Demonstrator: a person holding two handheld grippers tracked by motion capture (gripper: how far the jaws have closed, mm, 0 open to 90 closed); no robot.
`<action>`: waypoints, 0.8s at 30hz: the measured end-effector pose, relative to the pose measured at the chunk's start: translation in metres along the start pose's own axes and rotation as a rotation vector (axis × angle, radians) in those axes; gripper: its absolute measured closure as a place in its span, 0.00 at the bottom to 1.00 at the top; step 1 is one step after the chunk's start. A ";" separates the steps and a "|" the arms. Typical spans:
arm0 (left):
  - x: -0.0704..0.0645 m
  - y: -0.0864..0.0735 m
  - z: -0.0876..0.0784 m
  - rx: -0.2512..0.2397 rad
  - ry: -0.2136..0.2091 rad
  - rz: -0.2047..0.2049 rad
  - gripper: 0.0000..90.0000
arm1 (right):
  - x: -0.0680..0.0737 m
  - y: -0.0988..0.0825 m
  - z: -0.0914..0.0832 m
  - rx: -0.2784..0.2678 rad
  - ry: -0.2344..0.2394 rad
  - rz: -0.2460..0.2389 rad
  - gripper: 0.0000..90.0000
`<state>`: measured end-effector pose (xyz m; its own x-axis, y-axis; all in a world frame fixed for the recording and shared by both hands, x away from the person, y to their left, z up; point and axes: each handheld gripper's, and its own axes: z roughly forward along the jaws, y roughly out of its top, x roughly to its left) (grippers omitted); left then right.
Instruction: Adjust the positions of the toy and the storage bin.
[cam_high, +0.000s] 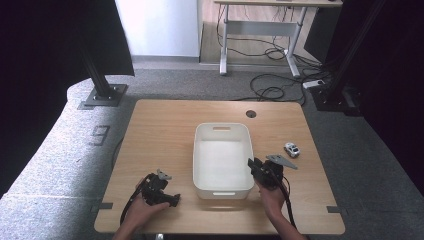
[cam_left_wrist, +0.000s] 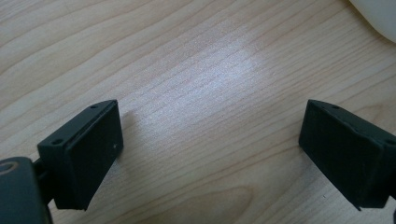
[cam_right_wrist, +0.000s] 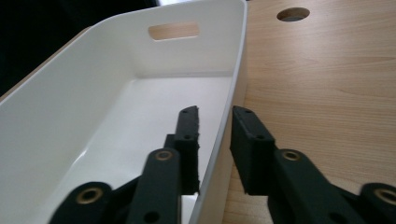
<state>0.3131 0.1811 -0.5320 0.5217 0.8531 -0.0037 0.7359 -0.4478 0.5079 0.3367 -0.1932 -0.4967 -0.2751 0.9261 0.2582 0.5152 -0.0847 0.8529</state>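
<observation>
A white plastic bin (cam_high: 222, 126) with handle slots stands in the middle of the wooden table, nothing inside it. My right gripper (cam_high: 254, 166) straddles its right wall near the front corner. In the right gripper view the right gripper (cam_right_wrist: 215, 135) has one jaw inside the bin (cam_right_wrist: 70, 116) and one outside, with a slim gap on each side of the wall, so it is open. A small white toy car (cam_high: 292, 149) lies on the table right of the bin. My left gripper (cam_high: 175, 200) rests at the front left, and in its own view the left gripper (cam_left_wrist: 210, 140) is wide open over bare wood.
A round cable hole (cam_high: 251, 113) sits in the table near its far edge. A corner of the bin (cam_left_wrist: 378, 14) shows at the top right of the left gripper view. Beyond the table are a carpeted floor, black frame posts and a desk with cables.
</observation>
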 end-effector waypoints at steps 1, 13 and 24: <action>0.000 0.000 0.000 0.000 -0.001 0.000 0.07 | 0.000 0.000 0.000 0.000 0.000 0.000 0.69; 0.000 0.000 0.000 0.001 0.000 -0.001 0.07 | -0.029 0.005 -0.014 0.008 0.090 0.043 0.42; 0.000 0.000 0.000 0.002 0.000 -0.001 0.07 | -0.049 0.001 -0.029 0.005 0.069 -0.046 0.39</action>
<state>0.3133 0.1811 -0.5319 0.5211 0.8535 -0.0044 0.7372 -0.4475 0.5062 0.3275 -0.2494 -0.4951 -0.3536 0.9014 0.2497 0.5049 -0.0408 0.8622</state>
